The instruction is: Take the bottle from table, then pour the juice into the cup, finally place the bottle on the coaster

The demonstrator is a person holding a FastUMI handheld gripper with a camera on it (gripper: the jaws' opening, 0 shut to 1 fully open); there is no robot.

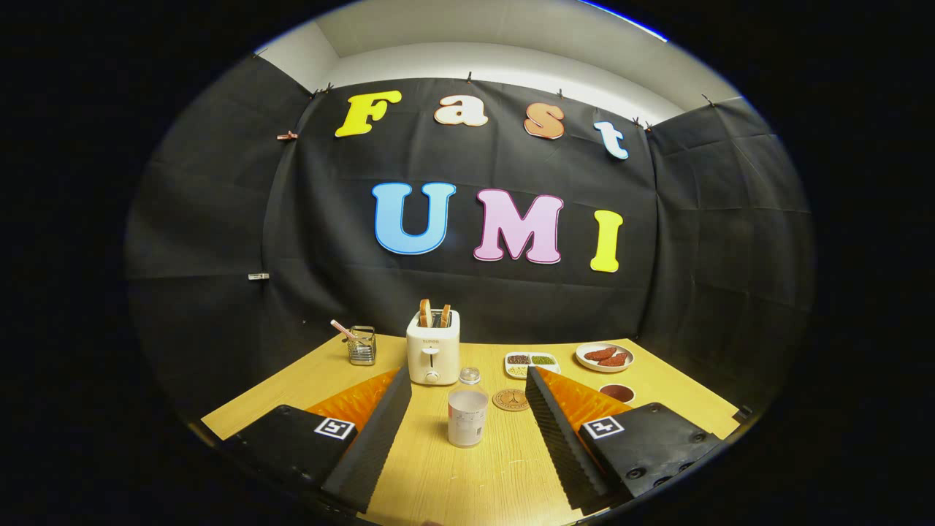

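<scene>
Bottle [467,417] upright on table [475,475], between spread fingers of empty gripper [467,386].

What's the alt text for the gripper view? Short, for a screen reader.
The open gripper hovers over a wooden table, with a pale bottle standing untouched between its fingers. Just beyond it lie a round coaster and a small clear cup. Farther back stand a toaster with bread in it and some dishes of food.
</scene>
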